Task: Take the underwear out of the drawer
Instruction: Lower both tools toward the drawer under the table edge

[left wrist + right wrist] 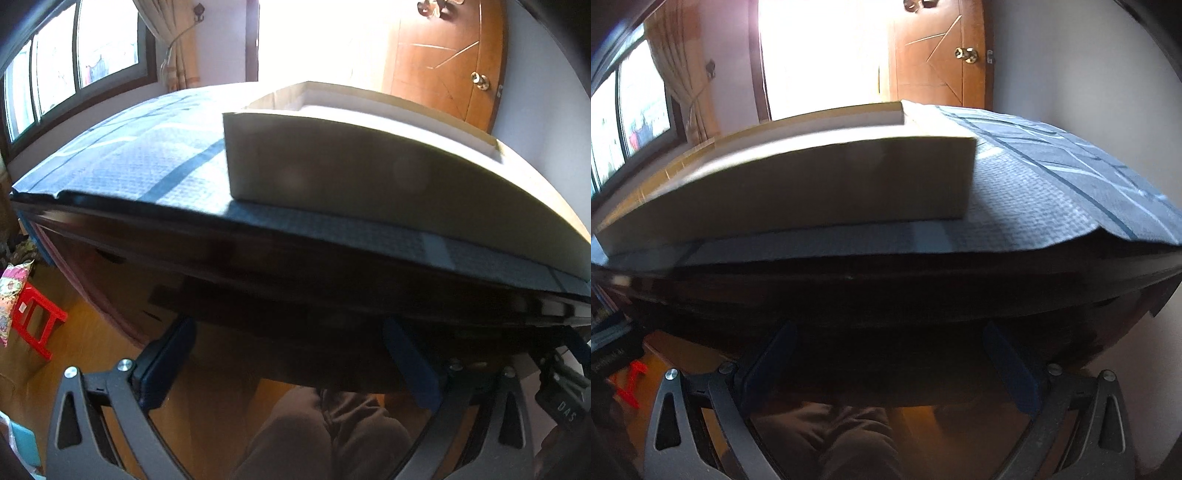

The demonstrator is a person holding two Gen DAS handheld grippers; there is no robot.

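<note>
A pale open-topped box (332,166) (820,181) rests on a table under a blue patterned cloth (140,155) (1052,177). What it holds is hidden behind its near wall, and no underwear shows in either view. My left gripper (291,350) is open, low in front of the table's dark front edge (258,251), with nothing between its blue pads (412,363). My right gripper (892,356) is also open and empty, level with the shadowed underside of the table edge (886,291), below the box. The space under the tabletop is too dark to make out.
A person's legs in brown trousers (325,435) (827,439) are below the grippers over a wooden floor. A red stool (35,321) stands at the left. A wooden door (450,62) and windows (55,66) lie beyond the table. Part of another gripper body (561,391) shows at the far right.
</note>
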